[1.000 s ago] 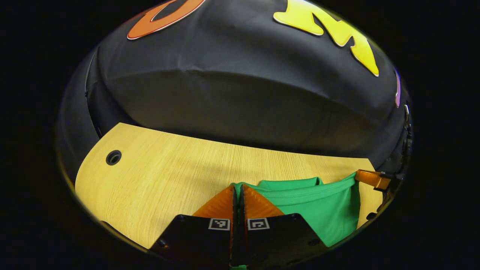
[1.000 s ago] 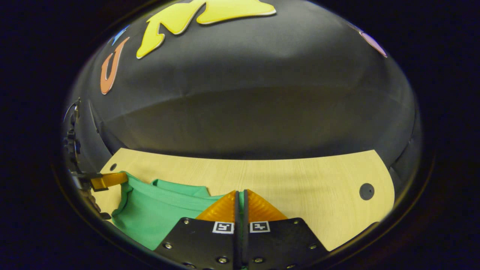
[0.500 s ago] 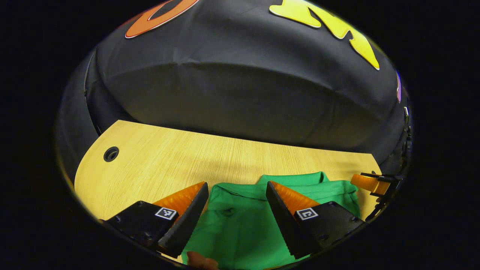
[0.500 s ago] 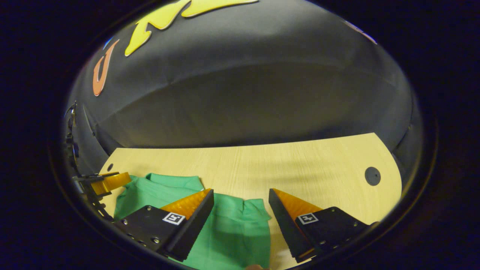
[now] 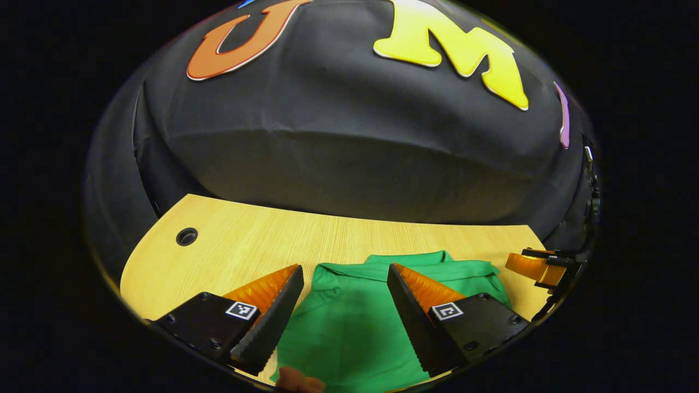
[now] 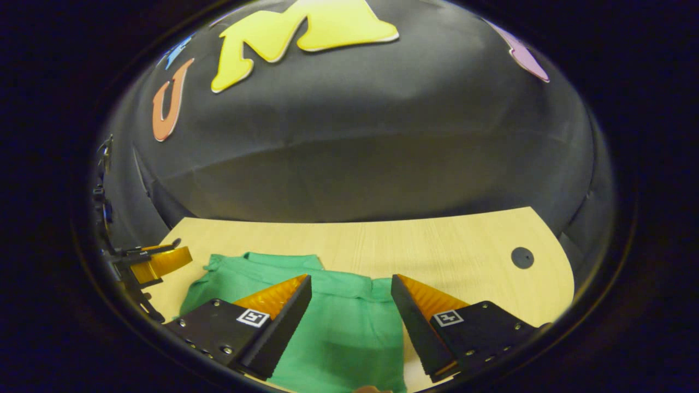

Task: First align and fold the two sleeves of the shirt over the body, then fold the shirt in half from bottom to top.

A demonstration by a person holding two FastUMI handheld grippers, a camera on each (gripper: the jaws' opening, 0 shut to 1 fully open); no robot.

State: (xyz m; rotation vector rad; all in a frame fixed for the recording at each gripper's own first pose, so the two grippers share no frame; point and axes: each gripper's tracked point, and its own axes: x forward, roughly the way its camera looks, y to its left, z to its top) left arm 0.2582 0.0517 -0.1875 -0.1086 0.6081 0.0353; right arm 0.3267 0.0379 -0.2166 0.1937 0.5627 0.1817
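Since a second ago both claws have let go and spread wide. The wooden tabletop [image 5: 246, 245] carries the folded green shirt [image 5: 355, 327], lying flat near its front edge. The left claw [image 5: 345, 273] and right claw [image 6: 351, 281] hover over it, holding nothing.

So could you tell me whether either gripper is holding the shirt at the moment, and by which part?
Nothing is held. The left gripper and right gripper are both open above the green shirt, which lies folded on the table.
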